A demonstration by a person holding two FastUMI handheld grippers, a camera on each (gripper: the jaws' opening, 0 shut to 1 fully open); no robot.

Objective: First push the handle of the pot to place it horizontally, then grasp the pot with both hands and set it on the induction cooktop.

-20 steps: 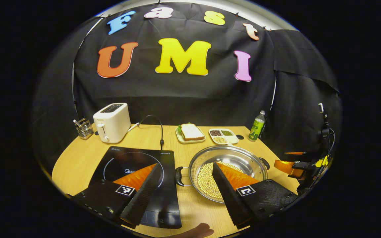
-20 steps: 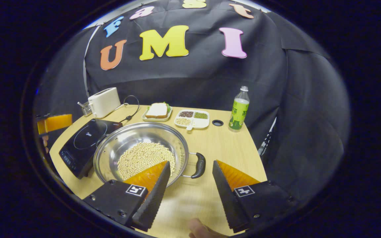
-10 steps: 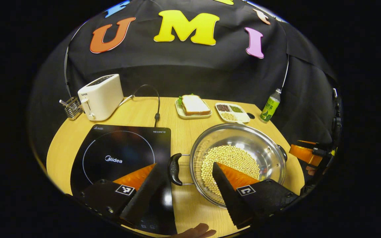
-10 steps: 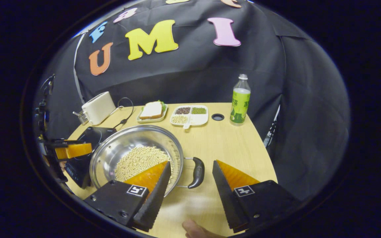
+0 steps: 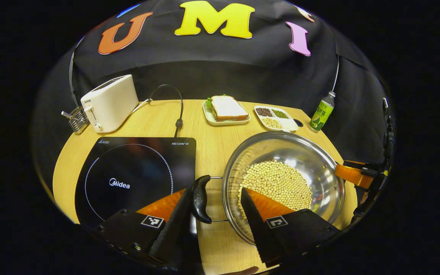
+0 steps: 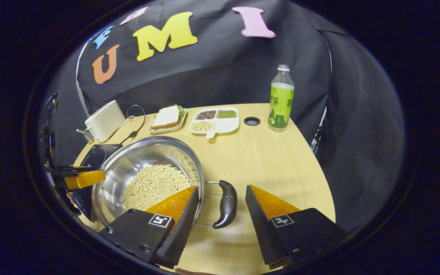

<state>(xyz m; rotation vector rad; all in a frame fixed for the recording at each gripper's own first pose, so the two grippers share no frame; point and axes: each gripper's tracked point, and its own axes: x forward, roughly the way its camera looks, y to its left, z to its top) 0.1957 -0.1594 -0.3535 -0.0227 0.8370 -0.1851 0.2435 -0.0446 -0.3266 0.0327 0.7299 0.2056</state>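
Left gripper view: left tongs (image 5: 214,202) apart astride pot (image 5: 285,183) handle (image 5: 199,198); cooktop (image 5: 136,175) whole beside pot on desk (image 5: 212,149); right gripper view: right tongs (image 6: 222,204) apart astride far handle (image 6: 225,204), cooktop mostly hidden.

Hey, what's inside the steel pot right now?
The steel pot holds a heap of pale soybeans. The left gripper finger hides the near part; the pot floor under the beans is covered.

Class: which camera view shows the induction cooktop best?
The left gripper view: the induction cooktop lies nearly whole, its ring marking plain. In the right gripper view the pot hides most of it, leaving one corner.
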